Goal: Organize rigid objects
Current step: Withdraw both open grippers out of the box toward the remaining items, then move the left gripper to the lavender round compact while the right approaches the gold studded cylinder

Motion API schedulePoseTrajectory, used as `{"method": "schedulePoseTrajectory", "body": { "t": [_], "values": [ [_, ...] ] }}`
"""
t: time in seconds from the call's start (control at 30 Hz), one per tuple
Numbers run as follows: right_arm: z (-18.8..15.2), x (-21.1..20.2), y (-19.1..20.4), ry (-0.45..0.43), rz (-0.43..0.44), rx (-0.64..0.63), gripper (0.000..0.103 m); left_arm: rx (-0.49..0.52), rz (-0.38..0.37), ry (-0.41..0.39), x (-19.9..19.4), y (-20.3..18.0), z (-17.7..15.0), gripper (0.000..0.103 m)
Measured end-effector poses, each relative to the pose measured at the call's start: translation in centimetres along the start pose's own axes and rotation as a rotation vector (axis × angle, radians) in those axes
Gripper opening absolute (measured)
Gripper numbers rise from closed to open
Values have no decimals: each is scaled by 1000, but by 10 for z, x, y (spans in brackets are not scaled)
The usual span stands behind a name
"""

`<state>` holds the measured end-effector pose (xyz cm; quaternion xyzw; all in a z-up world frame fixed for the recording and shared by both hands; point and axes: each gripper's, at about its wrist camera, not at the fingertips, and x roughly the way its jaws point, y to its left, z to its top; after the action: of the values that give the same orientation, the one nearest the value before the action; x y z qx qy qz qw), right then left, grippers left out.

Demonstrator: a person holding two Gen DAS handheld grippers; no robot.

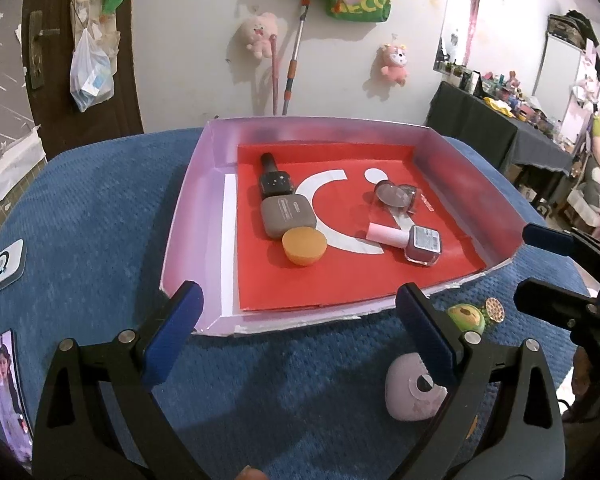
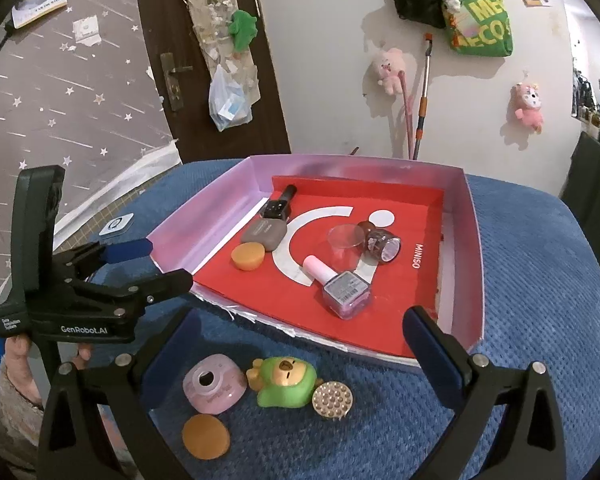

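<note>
A pink-walled box (image 1: 188, 184) with a red liner sits on the blue cloth. In it lie a black bottle (image 1: 274, 178), a grey case (image 1: 288, 216), an orange puff (image 1: 304, 246), a pink-capped nail polish bottle (image 1: 412, 240) and a clear jar (image 1: 394, 196). My left gripper (image 1: 300, 300) stands open at the box's near edge, holding nothing. My right gripper (image 2: 302, 320) is open too, above the near right corner of the box (image 2: 470, 248). Under it on the cloth lie a pink round case (image 2: 216, 388), a green toy (image 2: 286, 384), a studded disc (image 2: 333, 400) and an orange disc (image 2: 206, 436).
A phone (image 1: 8, 384) and a small white device (image 1: 4, 266) lie at the cloth's left edge. Behind the box is a wall with plush toys (image 1: 258, 34), a leaning mop handle (image 1: 294, 60) and a dark door (image 1: 40, 52). A cluttered dark table (image 1: 500, 120) stands far right.
</note>
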<state>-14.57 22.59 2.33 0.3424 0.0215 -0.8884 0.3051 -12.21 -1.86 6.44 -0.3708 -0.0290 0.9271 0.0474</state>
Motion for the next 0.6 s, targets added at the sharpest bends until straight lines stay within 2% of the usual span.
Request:
{"method": "schedulePoseTrajectory", "body": {
  "t": [0.6],
  "values": [
    [-20,-14,5,-27,-20,-13,103,48,9,35,-9,-16,-23,98]
  ]
}}
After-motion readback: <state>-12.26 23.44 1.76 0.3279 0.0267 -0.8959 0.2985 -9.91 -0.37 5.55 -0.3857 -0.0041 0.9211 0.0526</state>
